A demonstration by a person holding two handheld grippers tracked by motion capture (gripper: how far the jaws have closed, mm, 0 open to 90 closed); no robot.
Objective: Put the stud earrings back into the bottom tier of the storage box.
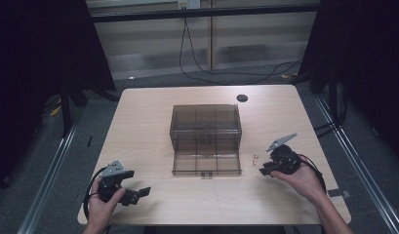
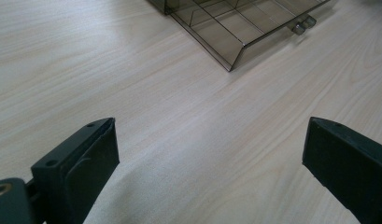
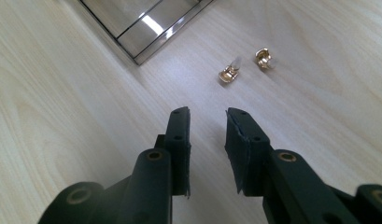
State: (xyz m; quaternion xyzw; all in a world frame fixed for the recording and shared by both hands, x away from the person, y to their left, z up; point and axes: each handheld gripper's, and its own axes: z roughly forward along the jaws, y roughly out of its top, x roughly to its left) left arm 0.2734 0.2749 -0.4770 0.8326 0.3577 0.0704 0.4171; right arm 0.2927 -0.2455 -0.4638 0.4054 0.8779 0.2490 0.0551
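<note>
2 gold clips point(image 3: 229, 73) upper right of frame: tiny, light, stiff, likely slippery; pinch across sides. Right gripper point(image 3: 207, 116) narrowly parted, empty. Left gripper point(image 2: 209, 140) spread wide, empty.

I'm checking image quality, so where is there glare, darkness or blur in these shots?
Right gripper view: bright glare on the smoky transparent plastic drawer box; two small gold metal pieces slightly soft. High view: dark surroundings, evenly lit pale wooden table. Left gripper view: sharp, no glare.
</note>
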